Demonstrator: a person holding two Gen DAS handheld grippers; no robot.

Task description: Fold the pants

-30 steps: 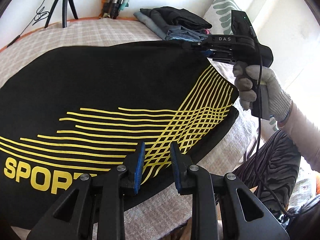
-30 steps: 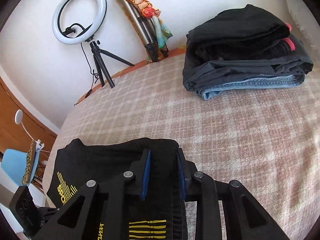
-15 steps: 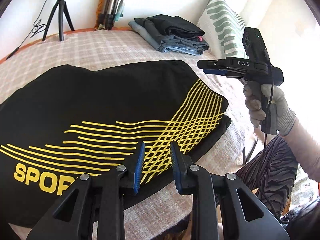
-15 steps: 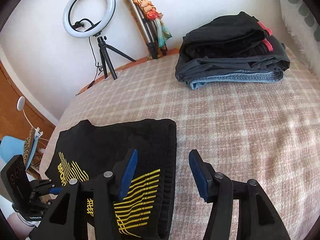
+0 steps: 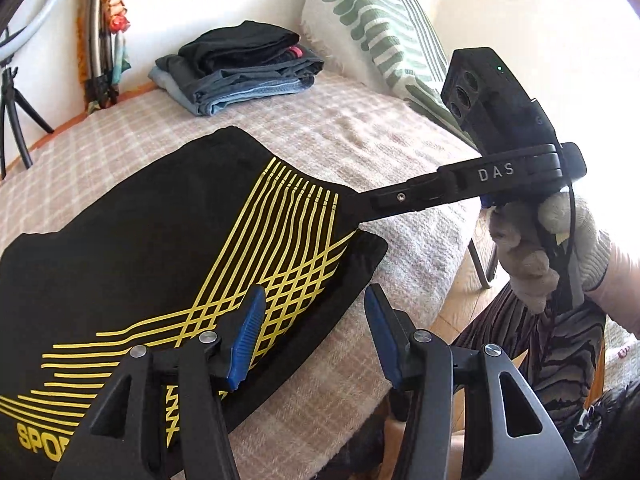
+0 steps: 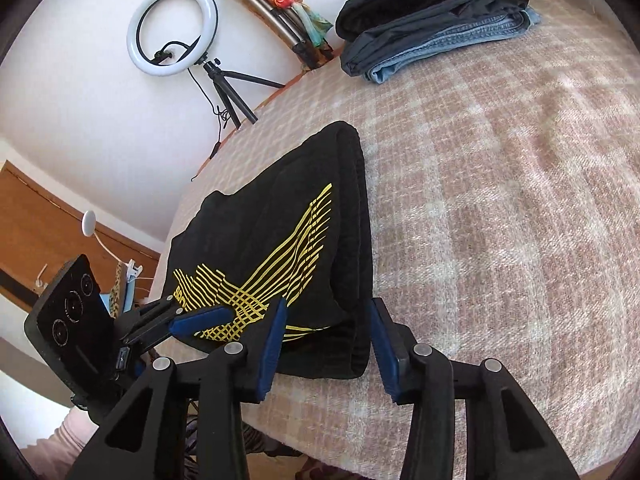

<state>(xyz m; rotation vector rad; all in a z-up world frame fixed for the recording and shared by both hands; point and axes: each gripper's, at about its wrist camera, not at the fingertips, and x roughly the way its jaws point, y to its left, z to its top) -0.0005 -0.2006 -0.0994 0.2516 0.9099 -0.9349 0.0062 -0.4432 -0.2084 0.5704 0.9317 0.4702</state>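
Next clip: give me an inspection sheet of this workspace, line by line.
Surface: checked blanket over the bed.
Job's things: black pants, folded, flat near the bed's edge.
Clutter: stack of folded clothes; striped pillow.
Grippers: left hand-held gripper opening, right hand-held gripper closing; pads grip nothing.
Cables: black cable down the right handle; ring light's cord.
Surroundings: ring light on a tripod, white wall.

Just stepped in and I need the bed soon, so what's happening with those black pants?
A person with a gripper in each hand is folding the black pants with yellow stripes on the checked bedspread. The pants lie folded near the bed's edge. The left gripper is opening, nothing pinched between its pads. The right gripper is closing around the pants' near edge. A stack of folded clothes sits at the far side.
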